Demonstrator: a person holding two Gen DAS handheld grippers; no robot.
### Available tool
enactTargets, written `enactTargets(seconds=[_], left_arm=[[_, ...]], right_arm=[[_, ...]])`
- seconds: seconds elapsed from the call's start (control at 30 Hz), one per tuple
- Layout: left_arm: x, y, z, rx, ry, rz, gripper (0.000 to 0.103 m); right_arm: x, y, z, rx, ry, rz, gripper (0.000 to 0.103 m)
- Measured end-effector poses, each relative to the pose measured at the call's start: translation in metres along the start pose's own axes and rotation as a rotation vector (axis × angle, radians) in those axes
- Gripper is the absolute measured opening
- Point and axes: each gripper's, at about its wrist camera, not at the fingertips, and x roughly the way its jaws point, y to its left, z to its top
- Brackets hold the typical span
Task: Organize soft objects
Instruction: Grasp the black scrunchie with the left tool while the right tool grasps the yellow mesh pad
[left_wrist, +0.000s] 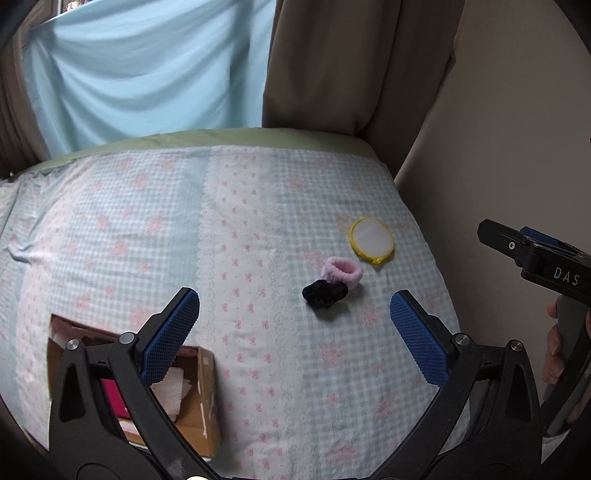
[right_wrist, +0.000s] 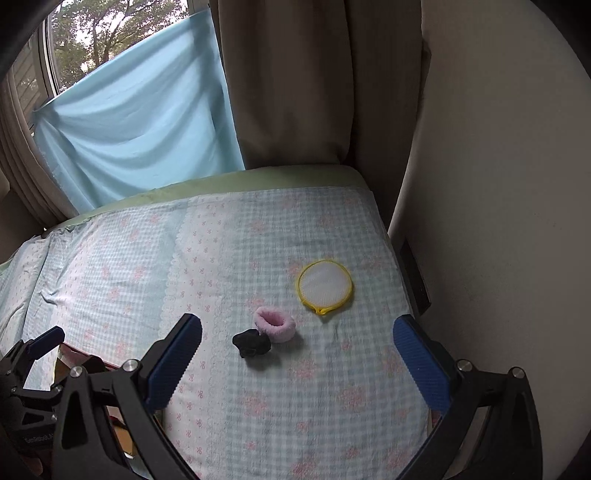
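Both grippers, left (left_wrist: 293, 325) and right (right_wrist: 297, 354), spread wide, empty, above the bed (right_wrist: 332, 406). Ahead: black scrunchie (right_wrist: 251, 342) touching pink one (right_wrist: 276, 324); yellow-rimmed pad (right_wrist: 325, 283) beyond. All likely light, squashy; pinch across the band. Box (left_wrist: 192, 417) near left holds papers.

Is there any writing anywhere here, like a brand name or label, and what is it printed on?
"DAS": white letters on the black body of the right tongs, seen in the left wrist view; the word may run on out of sight.
White print on the black body of the left tongs, at the lower left edge of the right wrist view: too small and cut off to read.
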Motion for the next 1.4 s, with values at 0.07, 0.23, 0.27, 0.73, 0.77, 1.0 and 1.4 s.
enactTargets(seconds=[0.07,0.23,0.27,0.73,0.77,1.0,1.4], left_arm=[[0.036,-0.007,0.004,0.013,0.02,-0.019,0.103],[0.134,-0.021,0.001,0.045,0.096,-0.066,0.103],[0.154,-0.024,0.0,0.053,0.113,-0.074,0.103],[0.312,-0.038,-0.049,0.092,0.254,-0.087,0.101],[0.315,-0.038,-0.052,0.097,0.257,-0.087,0.101],[0.336,-0.043,-0.061,0.125,0.278,-0.095,0.085],[0.328,-0.043,-0.063,0.15,0.255,-0.083,0.03]], right_arm=[[0.034,-0.009,0.005,-0.013,0.03,0.002,0.103],[0.126,-0.03,0.01,-0.028,0.103,0.01,0.103],[0.144,-0.033,0.009,-0.028,0.117,0.011,0.103],[0.31,-0.057,-0.004,-0.023,0.28,0.002,0.103],[0.317,-0.058,-0.004,-0.023,0.286,-0.002,0.103],[0.338,-0.064,-0.009,-0.005,0.301,0.013,0.103],[0.323,-0.042,-0.02,-0.1,0.233,0.011,0.061]])
